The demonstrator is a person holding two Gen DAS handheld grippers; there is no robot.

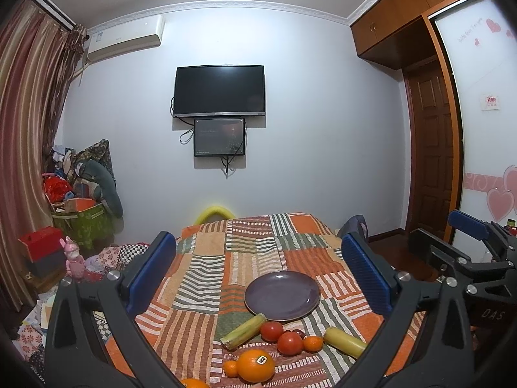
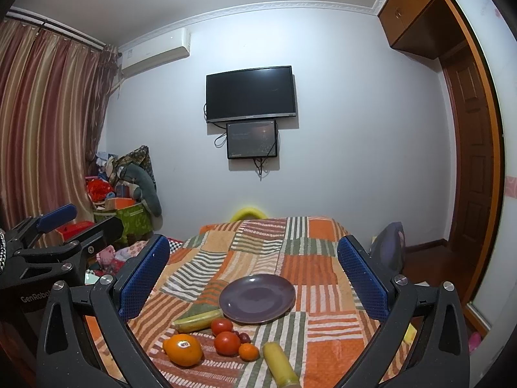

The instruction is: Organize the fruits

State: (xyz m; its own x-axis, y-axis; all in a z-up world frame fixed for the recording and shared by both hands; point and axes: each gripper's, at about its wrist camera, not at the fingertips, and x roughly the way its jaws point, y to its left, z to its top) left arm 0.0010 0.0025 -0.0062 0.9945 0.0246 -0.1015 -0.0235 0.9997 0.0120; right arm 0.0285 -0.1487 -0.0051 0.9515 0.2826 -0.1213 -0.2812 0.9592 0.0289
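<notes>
the letters "das" stand in pale print on the black body of the right claw (image 1: 478,236), seen from the left wrist view. from the right wrist view, "genrobo" with its end cut off reads on the black body of the left claw (image 2: 80,223). the large orange (image 2: 182,349) bears a small sticker, the wardrobe door (image 1: 478,74) carries faint pink script and a small red-and-white sign (image 1: 491,101), and the air conditioner (image 1: 124,37) has a label, but none of these can be read.

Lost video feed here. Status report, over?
Both grippers open, empty. Round purple plate bare; fruits beside it on patchwork cloth. Nothing blocking.
</notes>
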